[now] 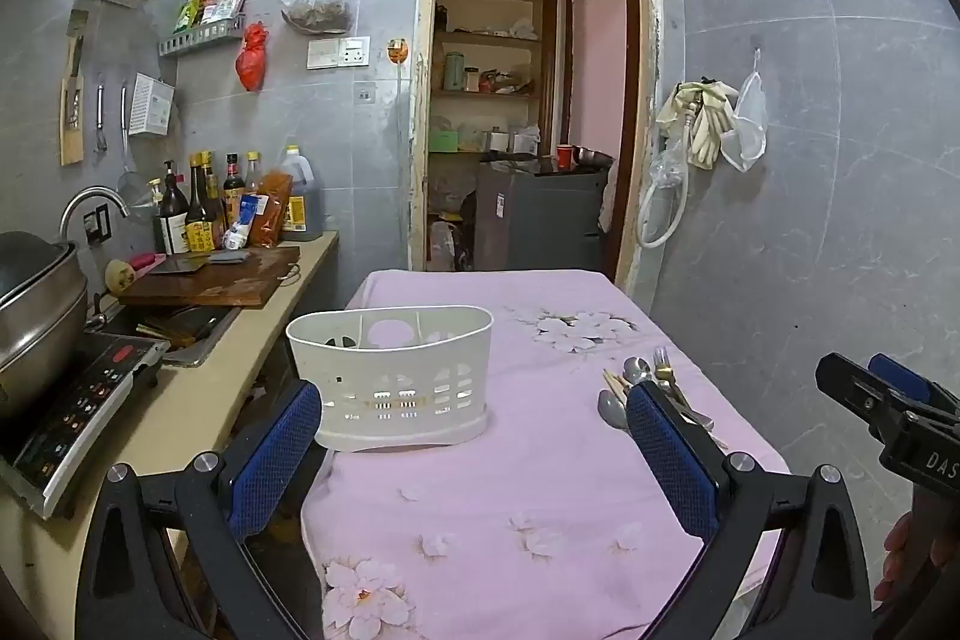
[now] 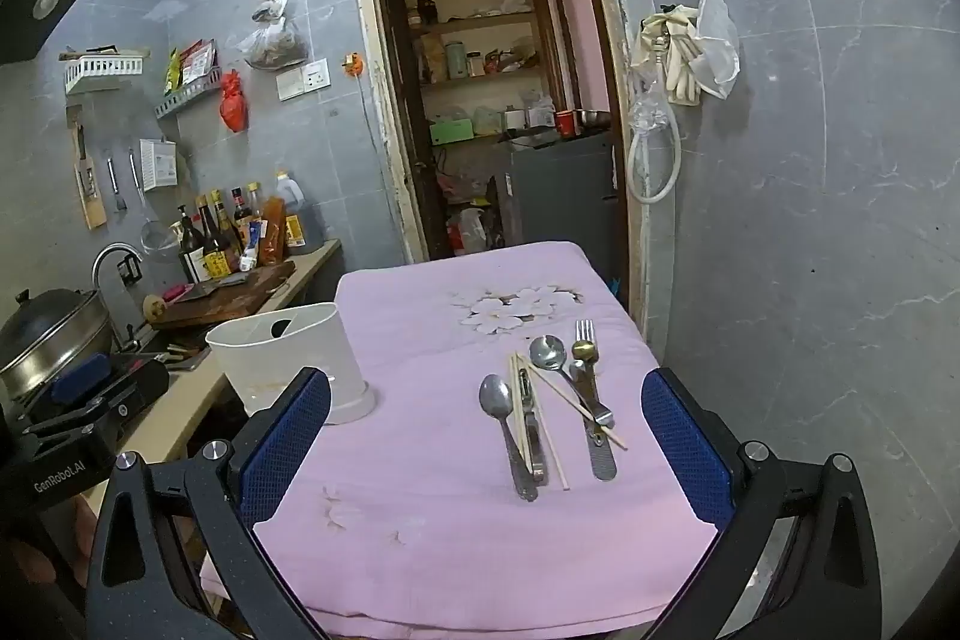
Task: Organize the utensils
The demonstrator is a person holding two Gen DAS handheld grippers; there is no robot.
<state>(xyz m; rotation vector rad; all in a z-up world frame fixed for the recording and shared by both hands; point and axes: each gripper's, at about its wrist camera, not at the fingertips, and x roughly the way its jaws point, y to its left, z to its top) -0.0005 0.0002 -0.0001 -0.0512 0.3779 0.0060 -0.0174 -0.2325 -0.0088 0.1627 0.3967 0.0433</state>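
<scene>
My right gripper (image 2: 486, 436) jaws spread wide, nothing between them. My left gripper (image 1: 474, 436) likewise parted and empty.

Utensil pile lies at centre of right wrist view on the pink tablecloth (image 2: 420, 520): spoon (image 2: 501, 412), second spoon (image 2: 549, 355), gold-necked fork (image 2: 585, 358), bamboo chopsticks (image 2: 528, 418) crossing over the metal pieces.

Judgement: steel is stiff, smooth, likely slippery; pinch mid-handle. Chopsticks are light and roll; take as a pair.

White slotted utensil caddy (image 1: 396, 376) stands at centre of left view; light, may tip.
</scene>
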